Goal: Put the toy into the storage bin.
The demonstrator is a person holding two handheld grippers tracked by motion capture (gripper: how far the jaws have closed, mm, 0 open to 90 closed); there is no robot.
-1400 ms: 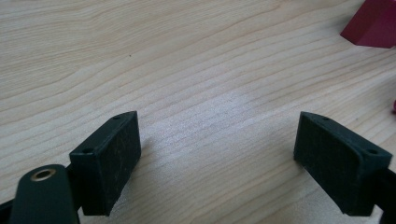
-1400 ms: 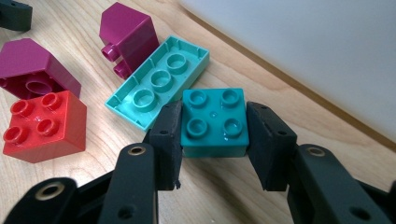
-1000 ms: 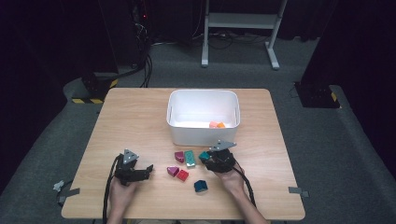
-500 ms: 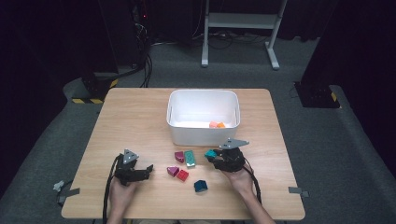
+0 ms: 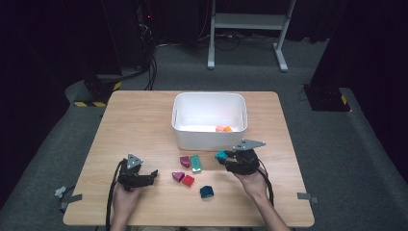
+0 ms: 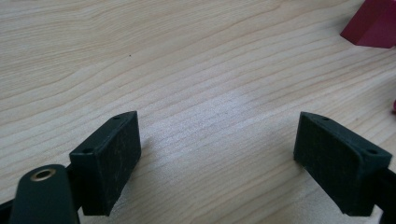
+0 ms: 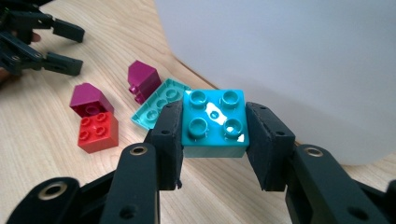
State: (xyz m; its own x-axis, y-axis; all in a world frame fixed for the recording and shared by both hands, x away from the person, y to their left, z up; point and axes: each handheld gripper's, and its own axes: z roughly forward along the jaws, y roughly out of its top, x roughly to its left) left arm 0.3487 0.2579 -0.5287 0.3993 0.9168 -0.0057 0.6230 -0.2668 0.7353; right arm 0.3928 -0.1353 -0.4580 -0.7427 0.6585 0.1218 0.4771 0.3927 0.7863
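right hand-held gripper (image 5: pixel 225 158) lifted teal brick (image 5: pixel 221 155)

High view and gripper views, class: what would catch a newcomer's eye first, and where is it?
First, the turquoise brick clamped in the right hand-held gripper, just in front of the white bin. Next, the loose bricks on the table between the hands: a red brick and a mint plate. The left hand-held gripper rests open over bare wood.
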